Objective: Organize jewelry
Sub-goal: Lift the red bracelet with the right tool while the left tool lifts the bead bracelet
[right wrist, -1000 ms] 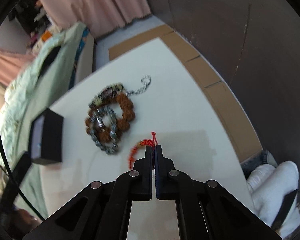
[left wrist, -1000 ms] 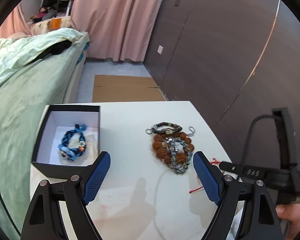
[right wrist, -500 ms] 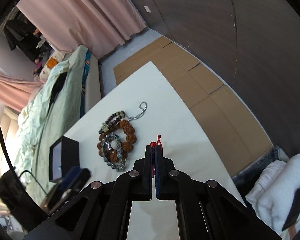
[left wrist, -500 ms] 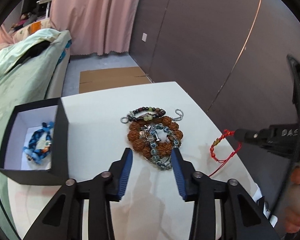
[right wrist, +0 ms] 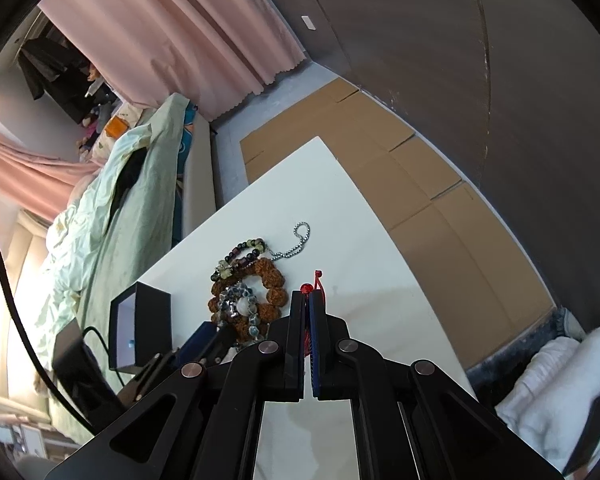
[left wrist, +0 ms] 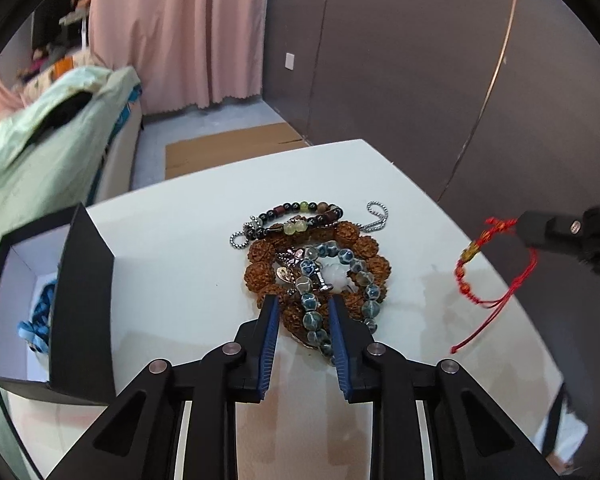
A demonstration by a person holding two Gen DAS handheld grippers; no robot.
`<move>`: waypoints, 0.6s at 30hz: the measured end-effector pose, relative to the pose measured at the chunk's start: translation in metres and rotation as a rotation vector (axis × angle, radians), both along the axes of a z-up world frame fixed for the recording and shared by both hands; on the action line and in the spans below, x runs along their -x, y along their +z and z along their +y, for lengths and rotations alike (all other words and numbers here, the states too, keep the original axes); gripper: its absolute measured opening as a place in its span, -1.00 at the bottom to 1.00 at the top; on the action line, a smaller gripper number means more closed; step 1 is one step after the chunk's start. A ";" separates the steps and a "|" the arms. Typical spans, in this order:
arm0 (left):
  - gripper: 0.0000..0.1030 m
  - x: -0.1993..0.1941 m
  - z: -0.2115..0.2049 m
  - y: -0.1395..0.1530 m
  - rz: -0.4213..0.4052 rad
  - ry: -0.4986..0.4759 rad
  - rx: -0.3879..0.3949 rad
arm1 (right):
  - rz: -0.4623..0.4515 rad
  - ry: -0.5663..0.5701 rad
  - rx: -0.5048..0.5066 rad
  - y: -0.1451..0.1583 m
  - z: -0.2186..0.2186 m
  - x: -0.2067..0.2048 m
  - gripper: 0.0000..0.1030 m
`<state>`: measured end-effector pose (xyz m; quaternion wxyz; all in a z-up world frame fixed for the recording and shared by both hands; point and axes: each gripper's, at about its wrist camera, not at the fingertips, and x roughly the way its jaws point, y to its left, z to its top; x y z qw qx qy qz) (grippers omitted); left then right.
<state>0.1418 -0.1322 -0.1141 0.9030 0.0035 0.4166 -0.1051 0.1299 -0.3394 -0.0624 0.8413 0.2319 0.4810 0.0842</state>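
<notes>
Left tool (left wrist: pixel 302 312) has just been closing around the blue glazed bead bracelet (left wrist: pixel 314 322), pads not visibly pressing; right tool (right wrist: pixel 309 300) clenches the red cord bracelet (left wrist: pixel 470 264). Next: grip, lift toward the black open box (left wrist: pixel 84 280).

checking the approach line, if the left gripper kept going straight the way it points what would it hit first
Most likely the blue-grey glazed bead bracelet, already between the left gripper's closing jaws, lying on the brown knobbly seed-bead bracelet. Right under them is the white table. Whether the pads touch yet is unclear.
</notes>
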 end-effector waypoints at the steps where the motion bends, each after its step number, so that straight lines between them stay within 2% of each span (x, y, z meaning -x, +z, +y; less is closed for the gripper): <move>1: -0.71 0.000 -0.003 0.000 -0.001 -0.002 -0.024 | 0.000 -0.001 0.001 0.000 0.000 0.000 -0.93; 4: -0.79 0.003 -0.008 0.000 -0.009 -0.002 -0.082 | 0.002 -0.003 -0.002 -0.001 -0.002 0.000 -0.93; 12: -0.80 0.012 0.000 0.014 -0.030 -0.010 -0.025 | -0.013 0.002 -0.004 0.001 0.000 0.004 -0.93; 18: -0.80 0.026 0.010 0.038 -0.074 -0.005 0.005 | -0.097 0.025 -0.038 0.016 0.009 0.013 -0.93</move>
